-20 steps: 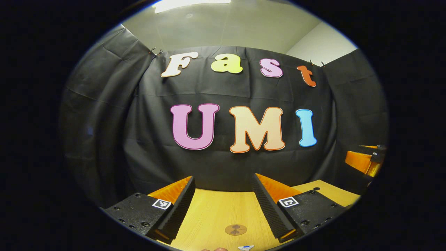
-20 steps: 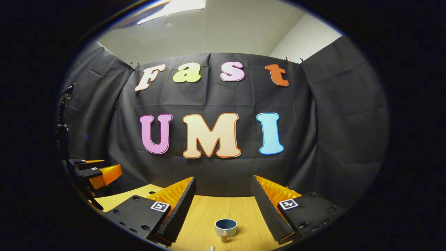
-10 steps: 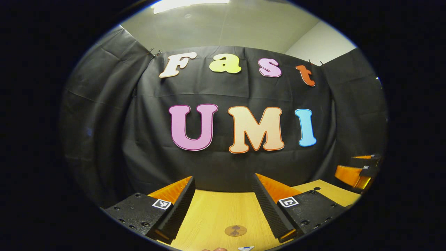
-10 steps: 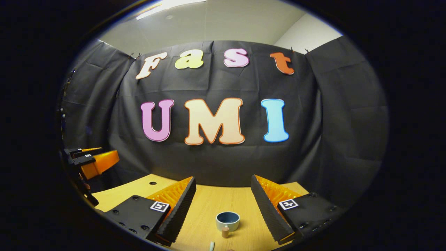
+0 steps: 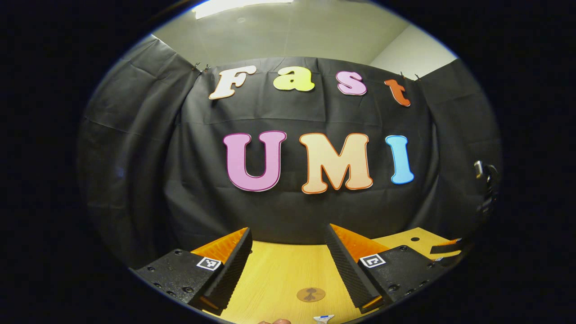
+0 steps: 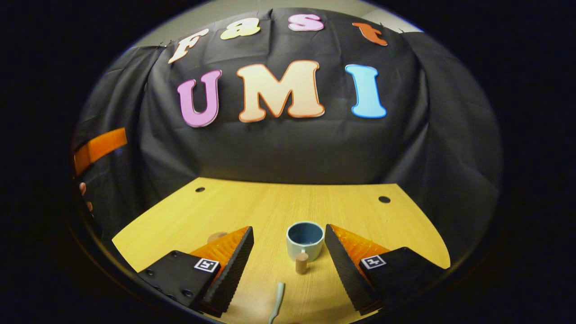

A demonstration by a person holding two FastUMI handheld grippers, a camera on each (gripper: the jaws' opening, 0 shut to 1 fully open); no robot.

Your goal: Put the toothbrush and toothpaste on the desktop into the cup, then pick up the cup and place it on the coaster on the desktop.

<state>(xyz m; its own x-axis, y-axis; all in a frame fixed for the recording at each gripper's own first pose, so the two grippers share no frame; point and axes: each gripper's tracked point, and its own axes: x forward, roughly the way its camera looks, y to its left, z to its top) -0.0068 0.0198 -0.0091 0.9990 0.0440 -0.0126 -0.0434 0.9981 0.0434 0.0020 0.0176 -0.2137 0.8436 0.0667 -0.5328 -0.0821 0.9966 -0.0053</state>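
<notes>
On the light wooden desk (image 6: 279,202), toward its near edge in the right gripper view, one pale blue-green ceramic cup (image 6: 305,240) stands upright, mouth open, dark blue inside, with a short wooden knob-like handle (image 6: 301,263) pointing at the camera. The right gripper (image 6: 288,265) has its jaws spread wide, holding nothing, the cup just ahead of and between the fingers. One slim pale green toothbrush (image 6: 276,308) lies at the near edge, nearer than the cup. One round brown coaster (image 6: 217,236) peeks out behind the left finger; in the left gripper view it (image 5: 311,294) lies flat between the spread-apart fingers of the left gripper (image 5: 288,270), which also holds nothing. One white, blue-marked tip at the near edge there may be the toothpaste (image 5: 323,318); too little shows to tell. The desk has two dark round holes by its far edge (image 6: 384,199).
</notes>
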